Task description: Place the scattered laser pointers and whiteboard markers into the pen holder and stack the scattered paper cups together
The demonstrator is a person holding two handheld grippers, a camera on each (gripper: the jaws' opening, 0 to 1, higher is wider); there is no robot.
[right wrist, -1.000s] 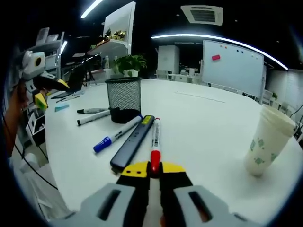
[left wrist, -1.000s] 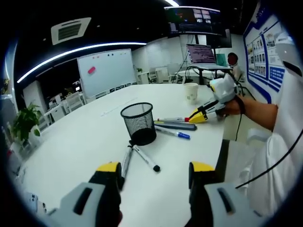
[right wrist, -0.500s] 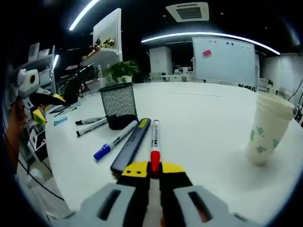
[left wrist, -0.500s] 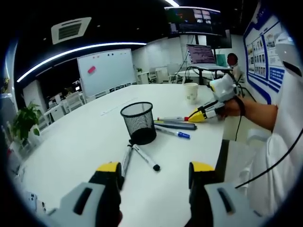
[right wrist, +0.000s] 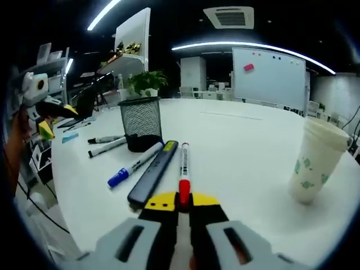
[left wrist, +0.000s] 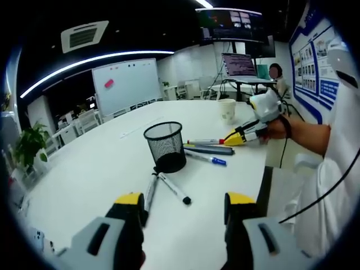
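Gripping a white, red-capped marker (right wrist: 184,171) at its cap, right gripper (right wrist: 180,203) pinched; left gripper (left wrist: 184,203) spread wide, empty

Dim open office around a wide white worktop (left wrist: 101,169)

A curved light strip (left wrist: 84,62) and a ceiling air vent (left wrist: 83,36) hang overhead in the dark ceiling. A whiteboard (left wrist: 125,84) stands beyond the worktop, with chairs (left wrist: 84,119) near it. A potted plant (left wrist: 27,145) sits to one side, blue wall posters (left wrist: 312,62) to the other, and a screen on a stand (left wrist: 239,63) further back. Shelving (right wrist: 126,53) carries another plant (right wrist: 147,81).
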